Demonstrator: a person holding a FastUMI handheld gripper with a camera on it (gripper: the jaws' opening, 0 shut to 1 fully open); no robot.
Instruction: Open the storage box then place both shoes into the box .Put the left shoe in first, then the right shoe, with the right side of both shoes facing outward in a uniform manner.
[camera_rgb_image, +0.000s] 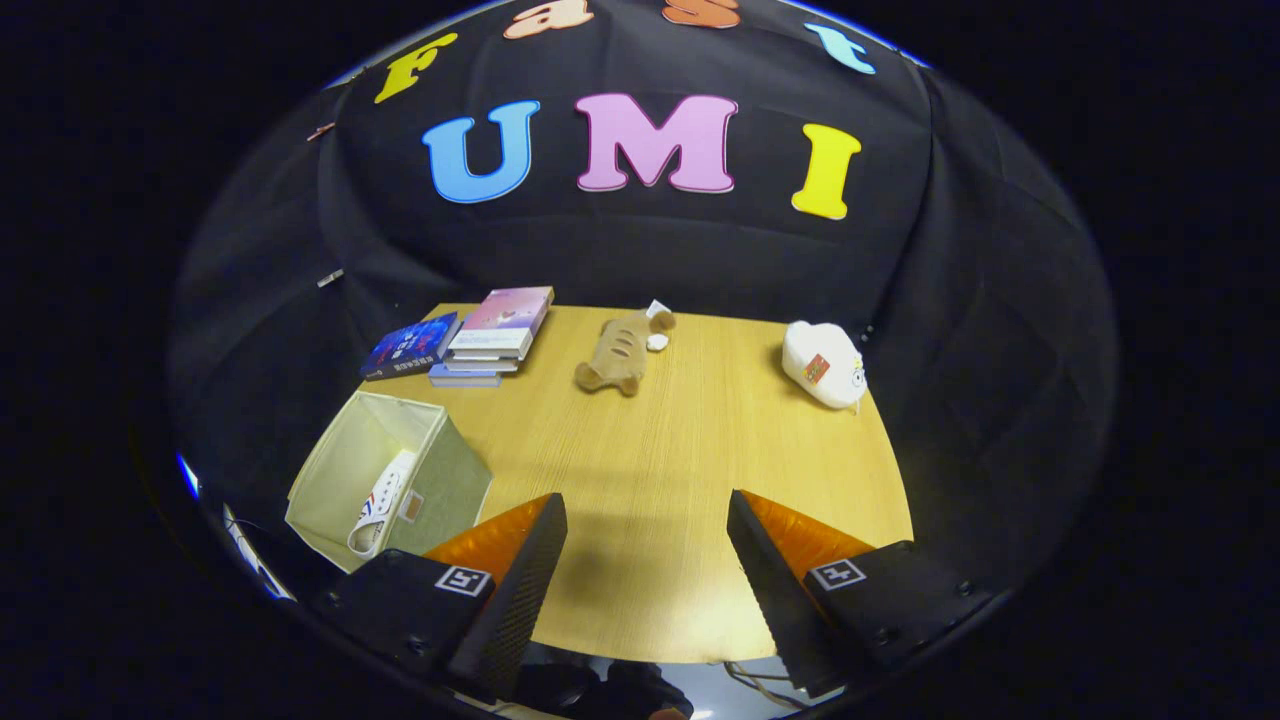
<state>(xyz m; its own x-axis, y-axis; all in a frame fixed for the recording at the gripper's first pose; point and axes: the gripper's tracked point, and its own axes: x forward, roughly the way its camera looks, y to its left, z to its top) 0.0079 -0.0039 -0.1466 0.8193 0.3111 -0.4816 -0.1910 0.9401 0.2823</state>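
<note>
Orange-backed fingers are sitting wide apart on the gripper, nothing between them but bare table. Off beside the left finger the box is standing open, lid out of the way, so by the look of it that first step is done. And a shoe is lying inside already, white with red and blue stripes, leaning against the box's near wall. Which shoe it is, left or right, I cannot tell from this angle, nor which side is facing outward. If it is the left one, the task is sitting roughly at its midpoint, with the right shoe waiting to be fetched. Well beyond the fingers, books are stacking up at the far left, a brown plush is sprawling straight ahead, and a white plush is resting far right. Empty-handed for now, the gripper is hovering above the near edge.
</note>
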